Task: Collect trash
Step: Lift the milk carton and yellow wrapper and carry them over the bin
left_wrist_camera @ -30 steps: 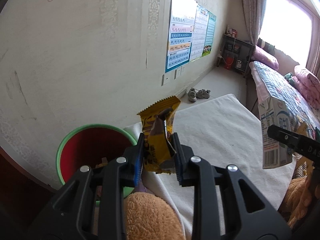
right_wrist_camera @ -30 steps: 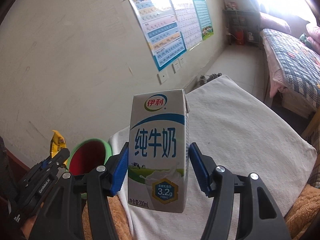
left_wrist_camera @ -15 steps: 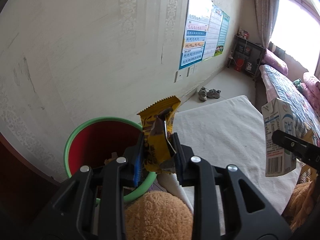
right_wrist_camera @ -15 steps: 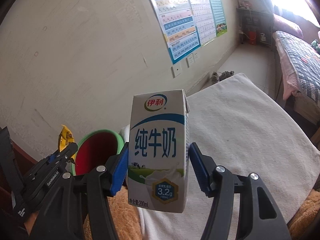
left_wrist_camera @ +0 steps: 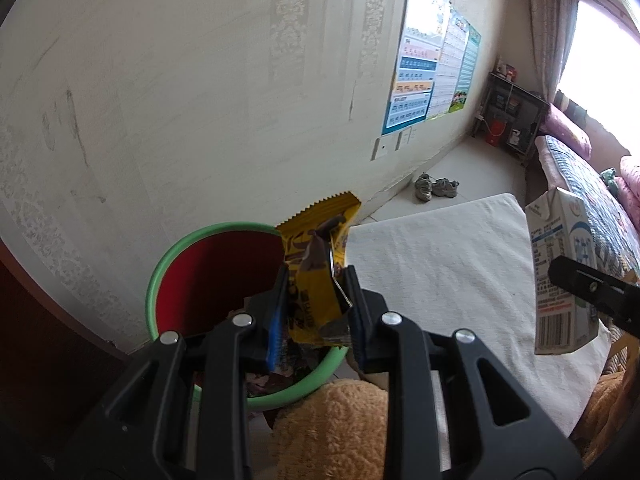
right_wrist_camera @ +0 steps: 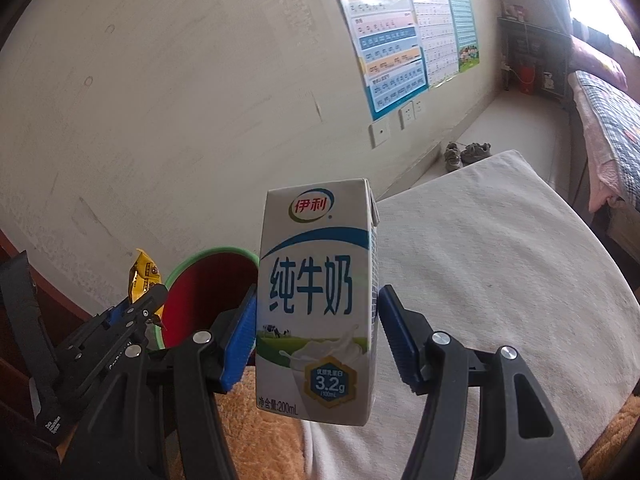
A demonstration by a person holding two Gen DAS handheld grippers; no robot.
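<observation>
My left gripper [left_wrist_camera: 316, 312] pinches the yellow wrapper [left_wrist_camera: 316, 276] right over the green-rimmed bin [left_wrist_camera: 168, 264], set to drop. My right gripper [right_wrist_camera: 316, 340] clamps the milk carton [right_wrist_camera: 316, 300] upright beside it, over the white cloth [right_wrist_camera: 500, 272], queued next.

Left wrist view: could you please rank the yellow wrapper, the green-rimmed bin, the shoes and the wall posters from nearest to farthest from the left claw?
1. Yellow wrapper, gripped in the left claw.
2. Green-rimmed bin, just beyond, lower left.
3. Shoes, on the floor by the wall.
4. Wall posters, upper right.
</observation>
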